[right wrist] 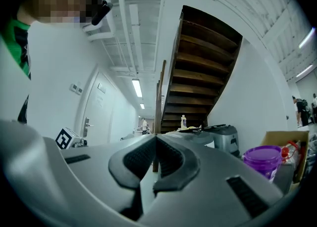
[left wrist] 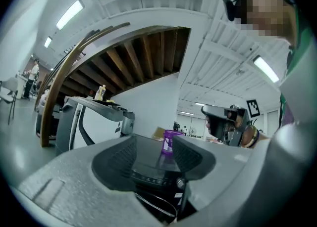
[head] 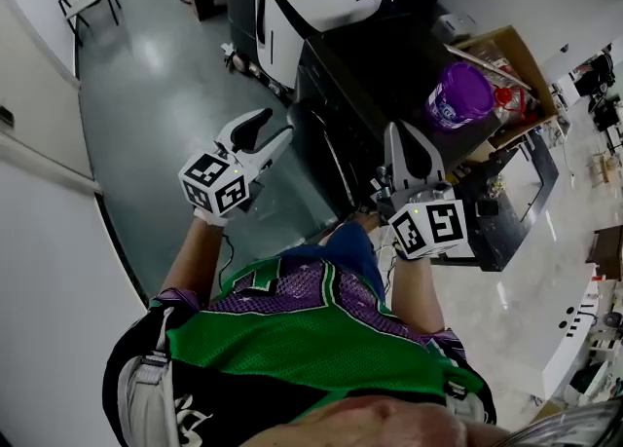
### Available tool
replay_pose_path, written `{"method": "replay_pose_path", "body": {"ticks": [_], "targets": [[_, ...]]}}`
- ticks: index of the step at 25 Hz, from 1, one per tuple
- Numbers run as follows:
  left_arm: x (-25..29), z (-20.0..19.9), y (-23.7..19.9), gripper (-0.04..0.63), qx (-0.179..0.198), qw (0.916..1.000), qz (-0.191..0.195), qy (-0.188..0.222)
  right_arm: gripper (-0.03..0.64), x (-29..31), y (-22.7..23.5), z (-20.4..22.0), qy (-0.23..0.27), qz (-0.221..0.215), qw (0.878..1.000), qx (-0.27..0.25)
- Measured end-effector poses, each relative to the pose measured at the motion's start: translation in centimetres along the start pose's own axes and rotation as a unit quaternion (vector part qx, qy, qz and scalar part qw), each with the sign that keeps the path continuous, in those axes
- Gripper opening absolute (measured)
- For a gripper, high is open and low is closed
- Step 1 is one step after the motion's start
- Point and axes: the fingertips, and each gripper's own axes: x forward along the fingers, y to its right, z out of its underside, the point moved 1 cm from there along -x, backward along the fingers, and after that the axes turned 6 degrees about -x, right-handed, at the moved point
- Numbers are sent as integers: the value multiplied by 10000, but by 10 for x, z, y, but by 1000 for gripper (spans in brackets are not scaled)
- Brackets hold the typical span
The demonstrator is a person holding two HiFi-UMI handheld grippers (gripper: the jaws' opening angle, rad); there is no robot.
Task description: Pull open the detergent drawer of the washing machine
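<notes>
Two: L gripper agape, empty; R gripper closed; purple tub atop washer.

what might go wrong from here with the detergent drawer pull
The left gripper is open, short of the washing machine, aimed at its control panel; closing there could catch the knob, not the drawer. The purple tub on top could get knocked by the shut right gripper held near it.

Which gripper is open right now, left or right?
The left gripper: its jaws stand wide apart, and only the washing machine's control panel shows beyond the gap. The right gripper has its jaws meeting at the tips, with nothing between them.
</notes>
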Motion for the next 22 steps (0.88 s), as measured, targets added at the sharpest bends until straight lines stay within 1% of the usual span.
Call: {"method": "replay_pose_path", "body": {"ticks": [3, 6, 10, 15, 18, 22], "targets": [[11, 1, -5, 221, -406, 9991, 125, 19, 0, 6, 6, -2, 28, -5, 10000, -28], [24, 3, -16, 220, -829, 9964, 187, 50, 0, 13, 12, -2, 20, -30, 10000, -67], [43, 14, -31, 219, -1307, 9911, 242, 6, 0, 21, 20, 5, -17, -108, 9999, -63], [72, 41, -55, 219, -1839, 9824, 254, -213, 0, 35, 35, 21, -101, -212, 9997, -31], [91, 61, -73, 219, -2227, 9742, 202, -301, 0, 43, 43, 33, -166, -264, 9995, 45], [116, 79, -94, 219, -2898, 9566, 213, -207, 0, 54, 54, 50, -279, -355, 9989, 103]]}}
